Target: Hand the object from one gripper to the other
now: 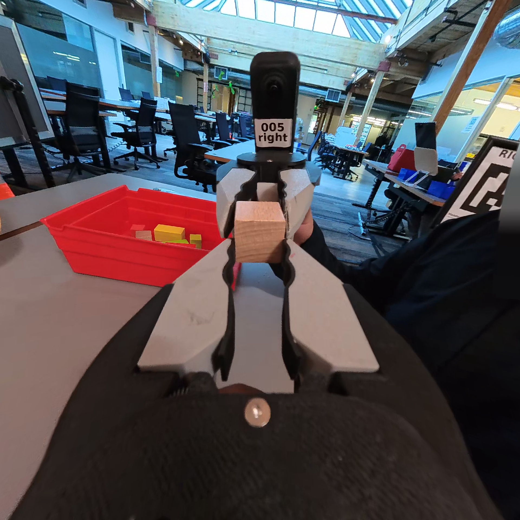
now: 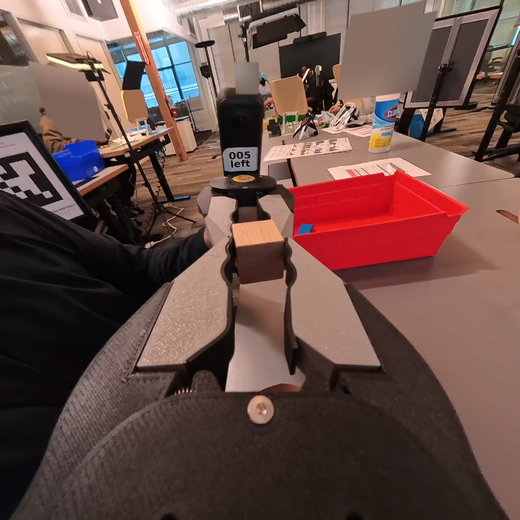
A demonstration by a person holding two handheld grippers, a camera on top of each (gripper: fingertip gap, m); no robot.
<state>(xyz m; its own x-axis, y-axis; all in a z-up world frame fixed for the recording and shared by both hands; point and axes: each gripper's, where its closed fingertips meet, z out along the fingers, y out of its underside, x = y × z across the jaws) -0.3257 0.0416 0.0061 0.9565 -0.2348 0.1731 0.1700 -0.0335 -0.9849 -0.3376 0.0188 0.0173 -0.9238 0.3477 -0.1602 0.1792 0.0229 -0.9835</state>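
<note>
A plain wooden cube (image 1: pixel 259 233) hangs in the air between my two grippers, which face each other tip to tip. In the left wrist view my left gripper (image 1: pixel 259 249) presses its pads on the cube's near lower sides. My right gripper (image 1: pixel 259 218) clamps the cube's far sides from the opposite direction. In the right wrist view the cube (image 2: pixel 257 250) sits between my right gripper's (image 2: pixel 258 249) pads, with both pads against it. The left gripper (image 2: pixel 254 229) grips it from behind.
A red bin (image 1: pixel 112 253) stands on the grey table (image 1: pixel 56 309) beside the grippers, with several coloured blocks (image 1: pixel 168 232) inside; it also shows in the right wrist view (image 2: pixel 380 247) with a blue block (image 2: pixel 305 228). Papers (image 2: pixel 377 168) and a wipes canister (image 2: pixel 384 123) stand farther back. Left and right tips are no more than a few centimetres apart.
</note>
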